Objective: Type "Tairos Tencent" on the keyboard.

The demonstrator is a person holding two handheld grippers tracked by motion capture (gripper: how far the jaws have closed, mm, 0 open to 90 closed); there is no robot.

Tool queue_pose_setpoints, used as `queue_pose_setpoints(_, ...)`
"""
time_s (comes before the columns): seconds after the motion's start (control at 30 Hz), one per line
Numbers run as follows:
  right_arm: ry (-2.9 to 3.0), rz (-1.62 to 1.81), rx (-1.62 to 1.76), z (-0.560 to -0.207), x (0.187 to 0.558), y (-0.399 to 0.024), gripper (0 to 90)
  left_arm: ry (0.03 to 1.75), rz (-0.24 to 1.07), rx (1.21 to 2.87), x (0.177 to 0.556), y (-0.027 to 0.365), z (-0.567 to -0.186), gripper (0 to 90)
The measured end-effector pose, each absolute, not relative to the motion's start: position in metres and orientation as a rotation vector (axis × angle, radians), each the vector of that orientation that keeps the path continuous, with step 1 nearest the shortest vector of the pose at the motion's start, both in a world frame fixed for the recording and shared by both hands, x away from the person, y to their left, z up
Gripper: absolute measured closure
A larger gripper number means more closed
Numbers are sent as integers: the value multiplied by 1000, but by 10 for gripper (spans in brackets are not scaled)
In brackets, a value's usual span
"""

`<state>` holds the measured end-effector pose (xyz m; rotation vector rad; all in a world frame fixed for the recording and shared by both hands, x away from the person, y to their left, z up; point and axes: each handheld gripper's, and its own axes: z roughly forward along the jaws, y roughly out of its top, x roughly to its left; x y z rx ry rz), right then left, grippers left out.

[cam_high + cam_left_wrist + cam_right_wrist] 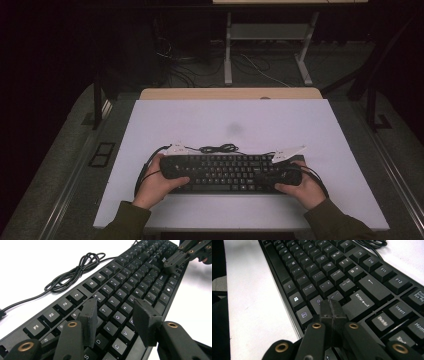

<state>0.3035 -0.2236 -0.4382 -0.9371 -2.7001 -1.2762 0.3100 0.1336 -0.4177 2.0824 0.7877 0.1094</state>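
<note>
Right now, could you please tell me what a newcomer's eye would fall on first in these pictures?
A long black computer keyboard lies near the front edge of the white table, a hand with a gripper at each end. Its thin black cable lies in a loose tangle just behind it. The left gripper hangs open over the letter keys, while the right gripper is shut, its tips by the Enter key.
</note>
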Motion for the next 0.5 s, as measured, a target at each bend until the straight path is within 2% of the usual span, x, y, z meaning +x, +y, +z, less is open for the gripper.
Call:
queue_pose_setpoints(0.23,-2688,-1321,-941,-434,304,-224,866,790,117,2078,308,140,-417,512)
queue_pose_setpoints(0.5,-2653,-1421,-951,-431,308,-221,697,799,121,2069,308,144,-417,527)
